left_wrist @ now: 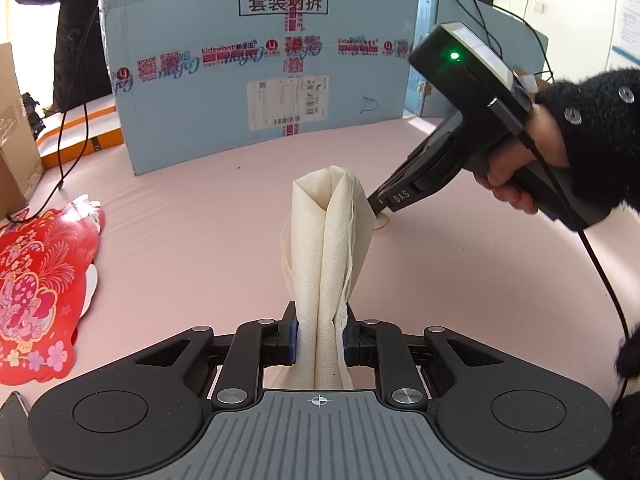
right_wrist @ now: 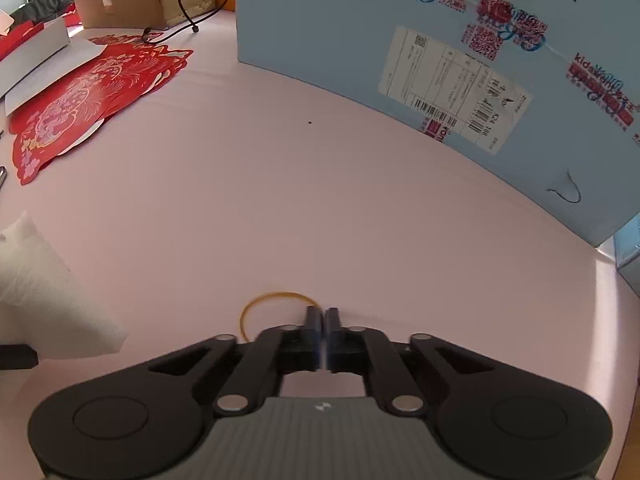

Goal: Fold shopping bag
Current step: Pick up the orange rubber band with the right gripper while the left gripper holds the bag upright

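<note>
Close to us, our left gripper (left_wrist: 319,336) is squeezing the shopping bag (left_wrist: 326,248) between its two blue pads. The bag is cream and soft, and it is already rolled up into a long bundle. It is sticking out forward from the jaws, up off the pink table (left_wrist: 200,248), so its far end is hanging in the air.

We are keeping that squeeze firm, because the roll looks like it is wanting to spring open if we let go.

A bit farther out, our right gripper (right_wrist: 323,318) is pointing down at the table, just past the far end of the bag. Its jaws are pressed tight together. They are sitting right on the edge of a thin yellow rubber band (right_wrist: 260,304) that is lying flat on the table. We are thinking the band is pinched there, but the fingers are hiding that bit, so we cannot be sure.

To do this step well, we are lifting slowly and watching if the band is coming up too. If it is slipping out, we are pinching again, lower and flatter to the table. Then we are stretching the loop over the end of the roll while the left side is holding still.

Far back, a big blue box (left_wrist: 260,80) is standing, well away. Off to the left, a red paper cutting (left_wrist: 36,292) is lying flat.
</note>
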Tool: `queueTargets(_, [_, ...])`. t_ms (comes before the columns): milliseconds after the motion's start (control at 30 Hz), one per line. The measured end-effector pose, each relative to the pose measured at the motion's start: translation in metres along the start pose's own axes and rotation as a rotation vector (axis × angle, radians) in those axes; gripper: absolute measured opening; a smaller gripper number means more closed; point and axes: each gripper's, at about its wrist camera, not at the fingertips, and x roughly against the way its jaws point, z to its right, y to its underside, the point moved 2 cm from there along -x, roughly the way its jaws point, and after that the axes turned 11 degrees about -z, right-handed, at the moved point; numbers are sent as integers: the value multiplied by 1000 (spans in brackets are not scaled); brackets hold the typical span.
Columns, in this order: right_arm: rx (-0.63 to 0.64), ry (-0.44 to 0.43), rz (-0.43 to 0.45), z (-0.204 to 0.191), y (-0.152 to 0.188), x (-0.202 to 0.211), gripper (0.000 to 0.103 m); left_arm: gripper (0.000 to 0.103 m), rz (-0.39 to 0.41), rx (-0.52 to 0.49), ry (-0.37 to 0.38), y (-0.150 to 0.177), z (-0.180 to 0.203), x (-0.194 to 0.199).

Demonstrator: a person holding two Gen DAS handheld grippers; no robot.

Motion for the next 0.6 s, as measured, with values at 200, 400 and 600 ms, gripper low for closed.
queueTargets(200, [-262,-145,64,23,41,29,0,17,13,-85,63,-8,8,-3])
queueTargets(400, [-348,-53,75,21,94,55,0,18,12,-238,170,-25,44,-5])
queueTargets(600, [-350,95,12,16,133,54,0,18,-15,-406,214,-40,91,-16])
